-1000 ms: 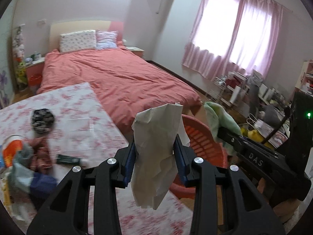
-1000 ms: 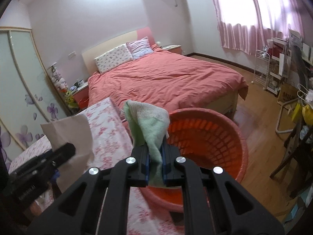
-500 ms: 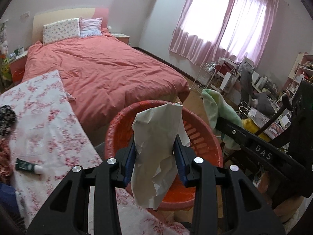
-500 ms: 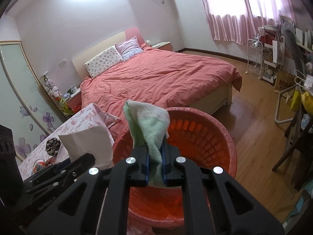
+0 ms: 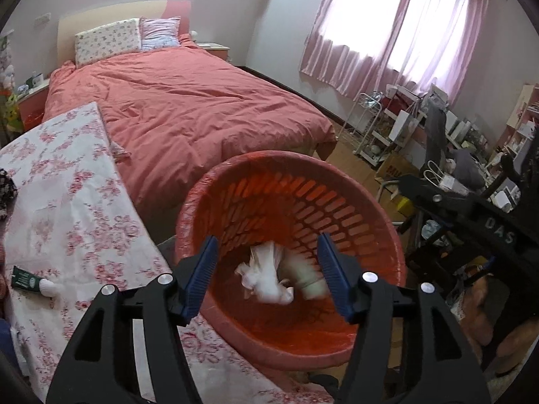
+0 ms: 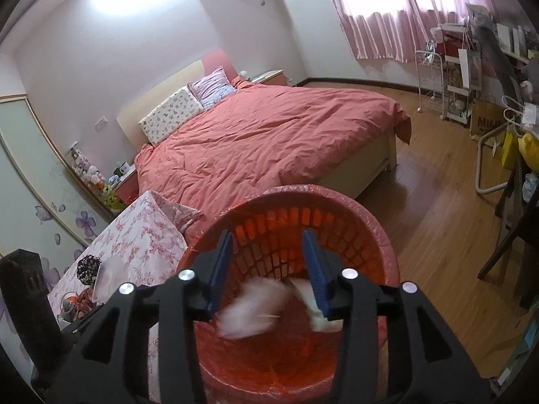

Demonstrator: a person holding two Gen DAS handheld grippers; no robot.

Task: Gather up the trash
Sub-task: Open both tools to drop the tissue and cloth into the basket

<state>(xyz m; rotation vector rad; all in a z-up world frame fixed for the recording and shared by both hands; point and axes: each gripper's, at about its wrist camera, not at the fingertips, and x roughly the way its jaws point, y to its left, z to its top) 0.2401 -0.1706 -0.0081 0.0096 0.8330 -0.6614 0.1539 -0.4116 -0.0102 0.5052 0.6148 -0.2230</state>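
Over the round red slatted plastic basket [image 5: 353,198], both pairs of tongs have just been opening: the left gripper [image 5: 267,277] no longer pinches the crumpled white paper [image 5: 266,276], which now lies blurred inside, nor the right gripper [image 6: 269,271] its pale green cloth [image 6: 320,313]. The pink floral tablecloth [image 5: 67,202] lies beside the basket, the coral-covered bed [image 5: 188,101] behind.

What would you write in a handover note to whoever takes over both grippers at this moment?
Left gripper: open, empty, jaws just opened.
Right gripper: open, empty, jaws just opened.
Both hang over the red basket.
Done: white paper and a second blurred piece are dropped in the basket.
Left: a green tube and other items on the floral table may need collecting.
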